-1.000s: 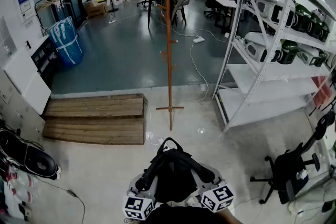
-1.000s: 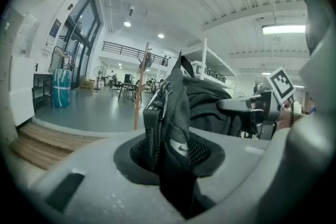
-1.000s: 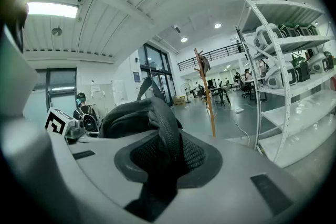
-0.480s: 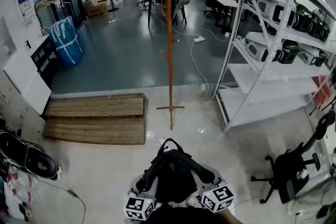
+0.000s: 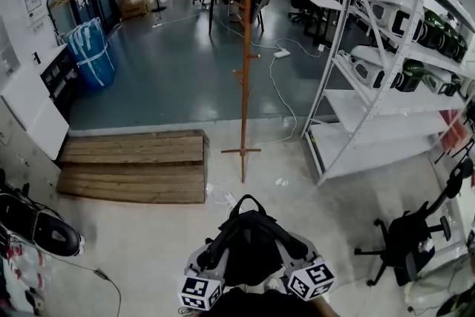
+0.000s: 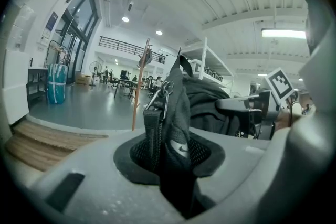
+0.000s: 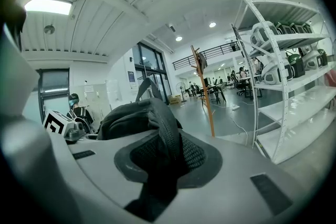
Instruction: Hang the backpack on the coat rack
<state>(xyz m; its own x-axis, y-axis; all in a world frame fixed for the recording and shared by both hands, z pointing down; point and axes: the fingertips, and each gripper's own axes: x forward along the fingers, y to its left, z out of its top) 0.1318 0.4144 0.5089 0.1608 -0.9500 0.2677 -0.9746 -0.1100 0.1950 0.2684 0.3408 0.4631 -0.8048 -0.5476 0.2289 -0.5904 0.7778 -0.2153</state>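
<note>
Head view: the jaws of both grippers are covered by the black fabric backpack [image 5: 249, 247]. Only their square-marker cubes [image 5: 199, 292] are seen, at the bottom edge, where the person's body is cut off. The backpack's underside is not visible.

Left gripper view: the left gripper [image 6: 169, 152] is clamped on a mesh-lined strap [image 6: 153, 128] carrying metal zip pulls. The strap stands upright between the pads, and the bag's bulk is seen right of centre. The foot of the tall orange-brown wooden coat rack [image 5: 246, 78] is hidden here behind the grey gripper body. A dark shape at its top cannot be identified.

Right gripper view: the right gripper [image 7: 165, 157] is closed on a padded shoulder strap [image 7: 167, 123], with the bag's bulk left of centre.

Position: the backpack is held between the two grippers at bottom centre of the head view, carry loop uppermost. It is well apart from the coat rack, which stands upright at upper centre beside a white metal shelving unit [image 5: 349, 63] at right.
</note>
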